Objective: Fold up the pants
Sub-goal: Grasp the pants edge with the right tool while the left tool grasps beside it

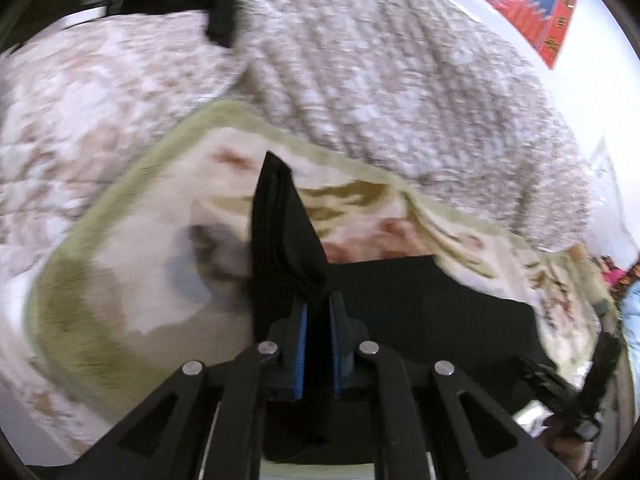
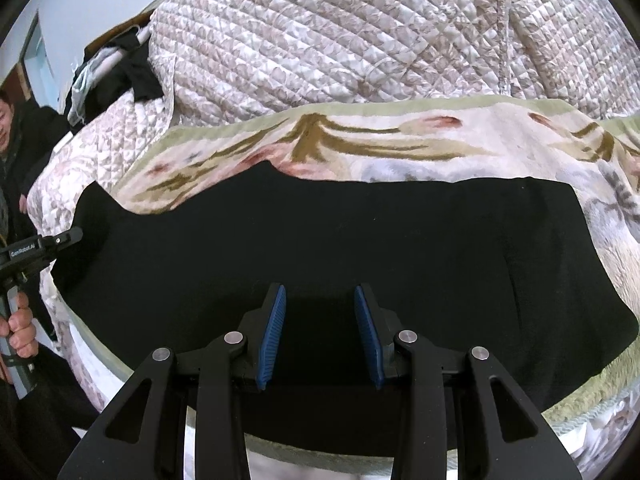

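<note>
Pants (image 2: 340, 240): black, spread flat across a floral blanket (image 2: 400, 136) on the bed, one end lifted at the far left.
Left gripper (image 1: 318, 308): jaws narrow, clamped on a bunched edge of the pants — the fabric stands up between the blue pads (image 1: 303, 344).
Right gripper (image 2: 320, 300): jaws wide apart, hovering over the dark cloth, holding nothing.
Quilt (image 2: 360, 32): pale, diamond-stitched, heaped behind the blanket.
</note>
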